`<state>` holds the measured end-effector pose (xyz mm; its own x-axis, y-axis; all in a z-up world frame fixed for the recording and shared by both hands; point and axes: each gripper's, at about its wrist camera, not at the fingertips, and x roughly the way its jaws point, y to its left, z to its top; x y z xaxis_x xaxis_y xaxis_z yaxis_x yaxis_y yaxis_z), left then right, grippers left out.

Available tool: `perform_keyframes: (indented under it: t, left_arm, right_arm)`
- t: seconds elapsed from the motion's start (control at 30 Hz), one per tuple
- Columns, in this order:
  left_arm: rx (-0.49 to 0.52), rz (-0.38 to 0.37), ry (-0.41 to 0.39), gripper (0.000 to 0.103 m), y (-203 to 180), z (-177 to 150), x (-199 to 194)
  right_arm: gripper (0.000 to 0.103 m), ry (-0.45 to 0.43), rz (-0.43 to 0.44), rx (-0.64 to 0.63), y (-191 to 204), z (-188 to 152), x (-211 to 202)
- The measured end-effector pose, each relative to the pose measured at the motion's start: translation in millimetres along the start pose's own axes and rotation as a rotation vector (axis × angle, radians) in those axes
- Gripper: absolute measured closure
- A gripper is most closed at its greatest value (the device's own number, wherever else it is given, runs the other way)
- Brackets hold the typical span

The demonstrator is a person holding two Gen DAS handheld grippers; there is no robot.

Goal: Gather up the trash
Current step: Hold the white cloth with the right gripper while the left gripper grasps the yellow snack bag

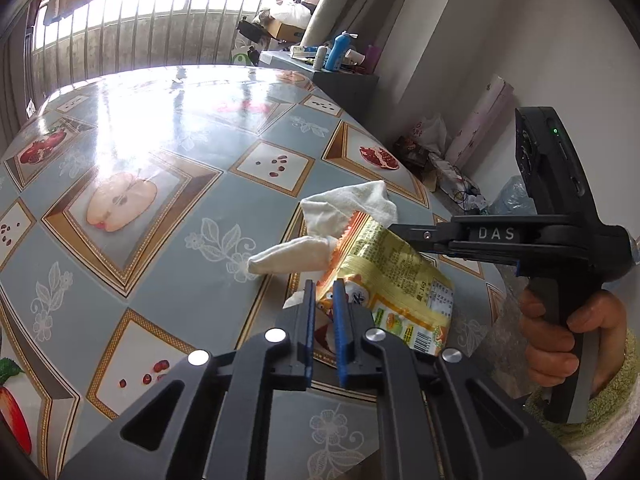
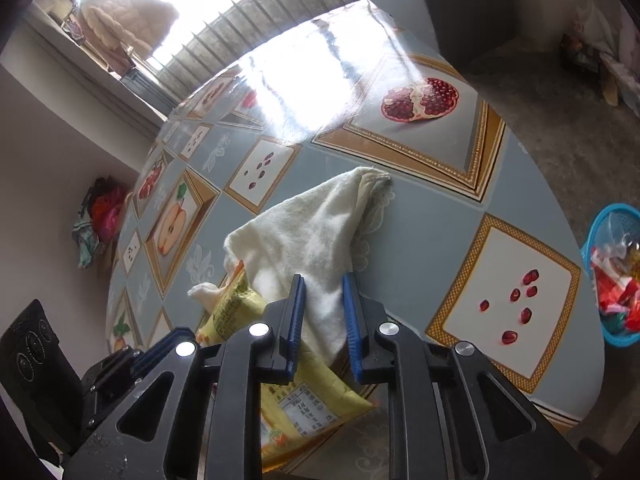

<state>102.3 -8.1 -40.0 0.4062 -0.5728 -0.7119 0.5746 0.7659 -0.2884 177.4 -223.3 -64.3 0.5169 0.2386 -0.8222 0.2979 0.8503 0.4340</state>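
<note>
Lying crumpled near the table (image 1: pixel 168 216) edge, a yellow printed snack wrapper (image 1: pixel 400 280) is being pinched by the left gripper (image 1: pixel 323 292); at its twelve o'clock, a white cloth (image 2: pixel 304 232) is being clamped by the right gripper (image 2: pixel 322 284).

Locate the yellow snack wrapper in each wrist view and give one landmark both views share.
Left wrist view: yellow snack wrapper lies lower centre-right, just beyond the left gripper.
Right wrist view: it sits bottom centre-left, partly behind the gripper fingers.
Shared landmark: the white cloth touching the wrapper.
</note>
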Motion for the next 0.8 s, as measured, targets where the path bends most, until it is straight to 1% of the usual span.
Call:
perform_keyframes:
  t: [0.07,0.1,0.17,0.37,0.53,0.67,0.7,0.73,0.77,0.8]
  left_arm:
    - [-0.007,-0.002,-0.01,0.101,2,2,-2]
    - [-0.01,-0.004,-0.015,0.103,2,2,-3]
    - [-0.012,0.0,-0.03,0.103,3,3,-8]
    - [-0.049,0.028,-0.087,0.103,15,8,-31]
    - [-0.074,0.066,-0.104,0.103,25,14,-38]
    - [-0.064,0.029,-0.075,0.103,16,14,-33]
    - [-0.057,0.009,-0.061,0.102,12,14,-31]
    - [-0.048,-0.013,-0.041,0.098,7,12,-28]
    - [-0.041,-0.038,-0.016,0.093,1,10,-24]
    - [-0.04,-0.062,0.008,0.084,-4,8,-20]
  right_arm:
    - [0.097,-0.004,0.004,0.004,-3,-1,-1]
    - [0.098,-0.005,0.008,0.007,-5,-1,-3]
    - [0.1,-0.016,0.006,0.013,-8,-2,-7]
    - [0.1,-0.071,-0.017,0.069,-26,-2,-25]
    - [0.1,-0.124,-0.033,0.128,-41,-4,-40]
    - [0.1,-0.137,-0.042,0.132,-44,-6,-45]
    - [0.1,-0.133,-0.048,0.131,-45,-8,-43]
    - [0.1,-0.129,-0.051,0.13,-44,-9,-41]
    - [0.1,-0.125,-0.052,0.132,-45,-11,-39]
    - [0.1,-0.121,-0.053,0.134,-47,-12,-38]
